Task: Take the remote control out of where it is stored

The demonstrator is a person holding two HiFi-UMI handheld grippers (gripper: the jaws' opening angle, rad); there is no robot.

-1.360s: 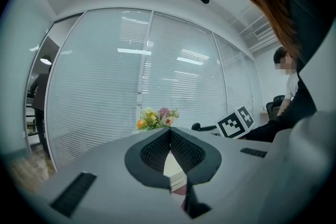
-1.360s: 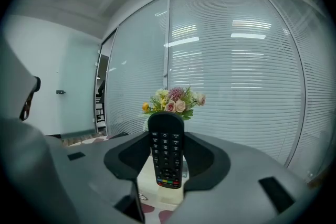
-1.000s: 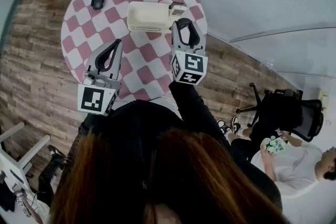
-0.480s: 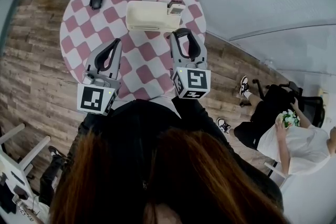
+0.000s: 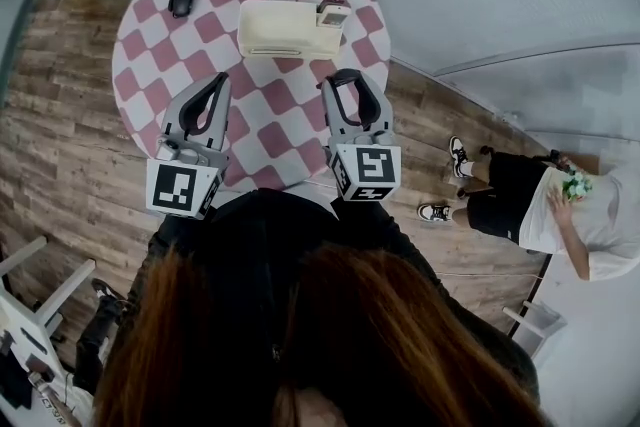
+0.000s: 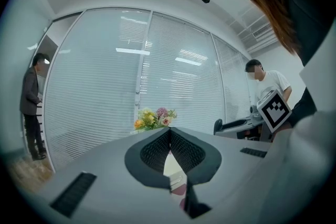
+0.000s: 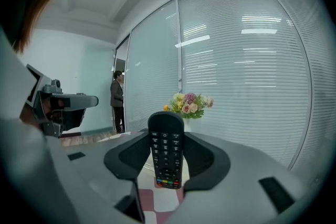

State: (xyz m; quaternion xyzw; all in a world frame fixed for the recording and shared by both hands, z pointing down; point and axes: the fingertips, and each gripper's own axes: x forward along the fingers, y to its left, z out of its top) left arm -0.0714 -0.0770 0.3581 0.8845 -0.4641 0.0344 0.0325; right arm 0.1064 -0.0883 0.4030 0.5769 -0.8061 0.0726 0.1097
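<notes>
**Remote held clear of its box; no brand legible**

The remote control [image 7: 166,160] faces the right gripper view with its keys. The white print on them is too small to read. No maker's name shows. A row of red, green, yellow and blue keys sits at its lower end. The marker cube [image 5: 366,171] on each gripper carries black-and-white square patterns, not letters.

The right gripper [image 7: 167,136] clamps the remote control by its long sides. The remote control stands upright between the pads and rises above their tips. In the head view it is over the near part of the pink-checked table [image 5: 160,55], well apart from the cream storage box [image 5: 280,30]. The left gripper [image 6: 169,134] has its jaw tips pressed together with nothing between them.
</notes>
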